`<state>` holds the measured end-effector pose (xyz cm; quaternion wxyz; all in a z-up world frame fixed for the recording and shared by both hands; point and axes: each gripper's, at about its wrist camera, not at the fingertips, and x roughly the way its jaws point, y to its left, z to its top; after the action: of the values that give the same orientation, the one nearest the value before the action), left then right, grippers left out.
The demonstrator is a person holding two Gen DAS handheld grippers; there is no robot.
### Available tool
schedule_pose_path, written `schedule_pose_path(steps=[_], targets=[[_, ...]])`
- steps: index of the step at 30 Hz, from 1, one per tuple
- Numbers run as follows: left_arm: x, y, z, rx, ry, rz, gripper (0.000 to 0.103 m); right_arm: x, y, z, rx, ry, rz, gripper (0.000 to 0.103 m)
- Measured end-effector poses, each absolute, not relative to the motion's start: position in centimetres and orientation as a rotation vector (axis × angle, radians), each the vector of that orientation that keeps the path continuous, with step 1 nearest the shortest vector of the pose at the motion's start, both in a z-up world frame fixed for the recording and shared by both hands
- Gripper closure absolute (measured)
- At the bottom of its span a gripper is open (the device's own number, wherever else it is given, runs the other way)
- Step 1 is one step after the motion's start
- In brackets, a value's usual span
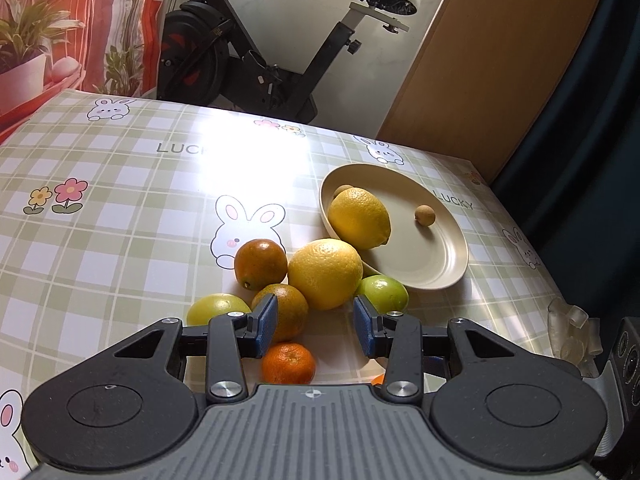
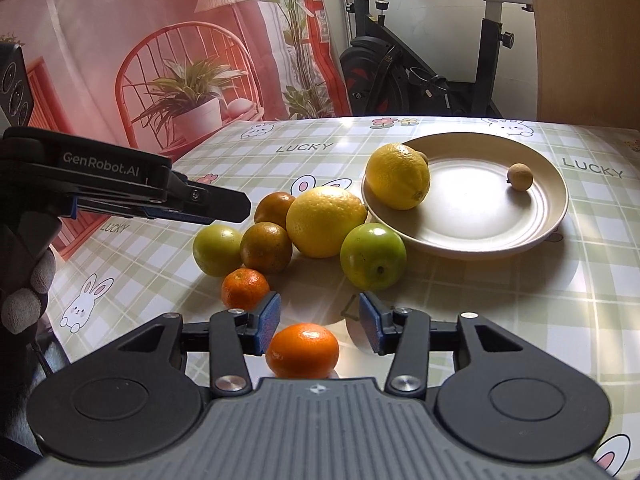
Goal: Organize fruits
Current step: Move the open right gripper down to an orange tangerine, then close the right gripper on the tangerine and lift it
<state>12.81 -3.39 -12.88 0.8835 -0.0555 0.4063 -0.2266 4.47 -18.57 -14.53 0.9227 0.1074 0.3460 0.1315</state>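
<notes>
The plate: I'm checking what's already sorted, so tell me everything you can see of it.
The plate is round, shallow and cream-coloured, matte like plastic or ceramic, with faint rings inside. It sits flat on the checked tablecloth, right of the loose fruit. A lemon rests on its left rim, a small brown fruit lies inside near the far side, and another peeks from behind the lemon. A big yellow citrus seems to touch its edge.

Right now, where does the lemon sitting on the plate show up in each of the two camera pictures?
Left wrist view: the lemon is right of centre, on the plate's left edge, above the open left gripper.
Right wrist view: the lemon is above centre, on the left rim of the plate.
Shared landmark: the small brown fruit on the plate, to the lemon's right.
</notes>
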Motion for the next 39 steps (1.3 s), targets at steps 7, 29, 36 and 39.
schedule_pose_path(steps=[7,29,36,39], targets=[[11.9,-4.0,-14.1,-0.105,0.871,-0.497,0.059,4.0,-17.6,-15.2,0.191,0.739,0.286,0.046],[10.7,-5.9,-16.8,-0.133,0.995,-0.613,0.051,3.2,-16.6,-16.3,0.122,0.775,0.288,0.046],[10.9,-5.8,-17.2,-0.177,1.02,-0.632,0.051,3.2,-16.5,-16.3,0.112,0.771,0.282,0.05],[11.0,-5.9,-17.5,-0.183,1.026,-0.633,0.051,3.2,-16.5,-16.3,0.109,0.768,0.281,0.051]])
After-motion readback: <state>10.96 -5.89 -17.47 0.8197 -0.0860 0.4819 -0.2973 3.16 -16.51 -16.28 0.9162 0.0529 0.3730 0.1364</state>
